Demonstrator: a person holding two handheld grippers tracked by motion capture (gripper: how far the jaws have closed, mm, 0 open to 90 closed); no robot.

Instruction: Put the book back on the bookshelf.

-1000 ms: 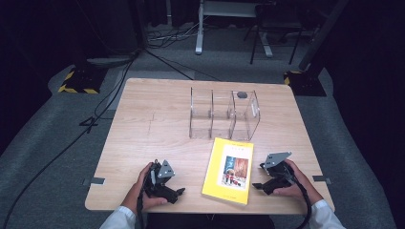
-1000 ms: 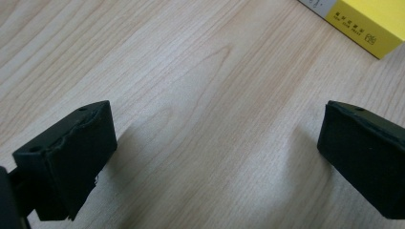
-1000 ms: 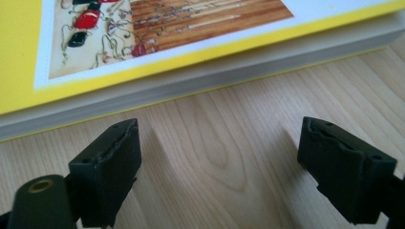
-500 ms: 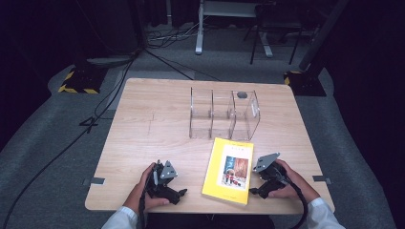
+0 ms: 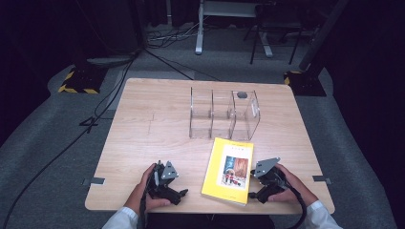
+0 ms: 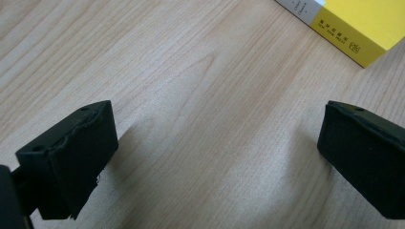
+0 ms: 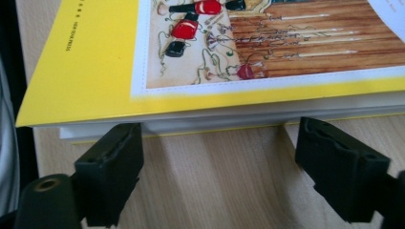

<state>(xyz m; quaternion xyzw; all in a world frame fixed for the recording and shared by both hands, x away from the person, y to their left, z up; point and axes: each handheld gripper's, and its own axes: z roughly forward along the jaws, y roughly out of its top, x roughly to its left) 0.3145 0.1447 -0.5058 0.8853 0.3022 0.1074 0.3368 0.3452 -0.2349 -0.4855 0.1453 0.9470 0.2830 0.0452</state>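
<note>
I am looking down on the table (image 5: pixel 143 124), where a yellow book (image 5: pixel 229 169) is lying flat near the front edge, cover up, with a picture panel in the middle of the cover. Just behind the book a clear plastic organizer (image 5: pixel 223 113) is standing, split into three compartments; a small dark thing (image 5: pixel 242 95) is sitting at the top of its right-hand compartment, and I cannot tell what it is.

My right gripper (image 5: pixel 254 190) is sitting low at the book's right edge, close to the front corner, with my right hand (image 5: pixel 286 183) wrapped around it. In the right gripper view (image 7: pixel 217 162) its jaws are standing wide apart with bare wood between them, and both tips are pressing up against the white page edge under the overhanging cover. They are gripping nothing.

My left gripper (image 5: pixel 179 195) is resting on the table to the left of the book and apart from it, held by my left hand (image 5: pixel 148 183). In the left gripper view (image 6: pixel 217 143) its jaws are also spread wide over bare wood, empty, with one corner of the book showing farther off at the upper right.
</note>
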